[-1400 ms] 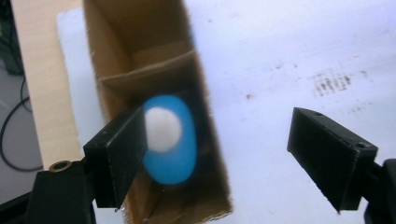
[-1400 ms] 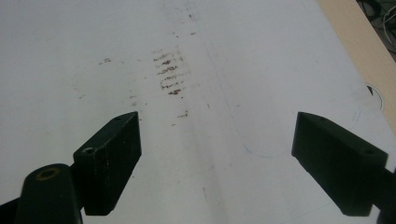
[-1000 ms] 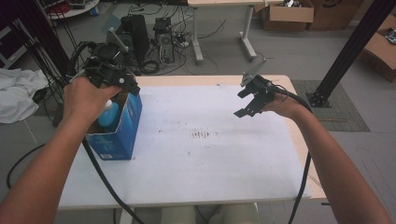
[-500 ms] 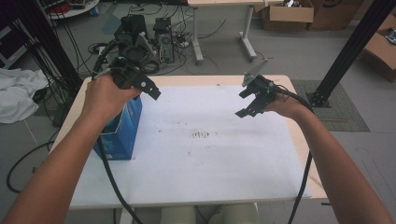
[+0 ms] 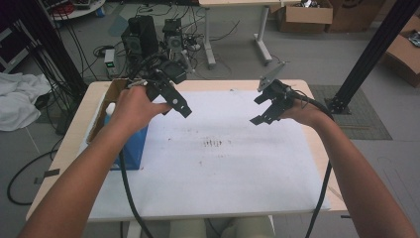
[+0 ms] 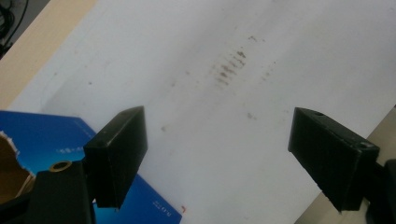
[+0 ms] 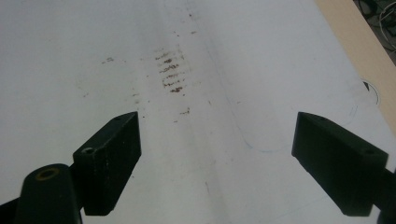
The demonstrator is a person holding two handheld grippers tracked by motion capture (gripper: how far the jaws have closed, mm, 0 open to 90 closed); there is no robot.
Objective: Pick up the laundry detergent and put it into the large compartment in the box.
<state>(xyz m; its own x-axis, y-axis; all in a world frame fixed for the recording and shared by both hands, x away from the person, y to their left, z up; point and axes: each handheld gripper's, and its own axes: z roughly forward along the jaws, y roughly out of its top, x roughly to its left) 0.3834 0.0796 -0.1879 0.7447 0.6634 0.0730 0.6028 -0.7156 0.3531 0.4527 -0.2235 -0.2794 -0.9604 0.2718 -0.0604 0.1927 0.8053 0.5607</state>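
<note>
An open blue cardboard box (image 5: 130, 145) stands at the table's left edge, its brown flaps up; its blue side (image 6: 51, 140) lies low in the left gripper view. My left gripper (image 5: 178, 101) hovers just right of the box, above the white sheet (image 5: 223, 163), jaws wide apart and empty. My right gripper (image 5: 265, 106) hangs over the sheet's far right part, also open with nothing between its jaws. In the gripper views the left gripper (image 6: 217, 158) and the right gripper (image 7: 217, 158) look down on bare, stained sheet.
A patch of dark smudges (image 5: 214, 144) marks the sheet's middle. The wooden table rim (image 5: 74, 134) borders the sheet. Behind the table stand dark equipment (image 5: 143, 32), cables and another table's legs (image 5: 208, 34); a black post (image 5: 369, 54) rises at right.
My left gripper has risen out of the blue box and swung right, over the sheet. The right gripper has stayed where it was.
</note>
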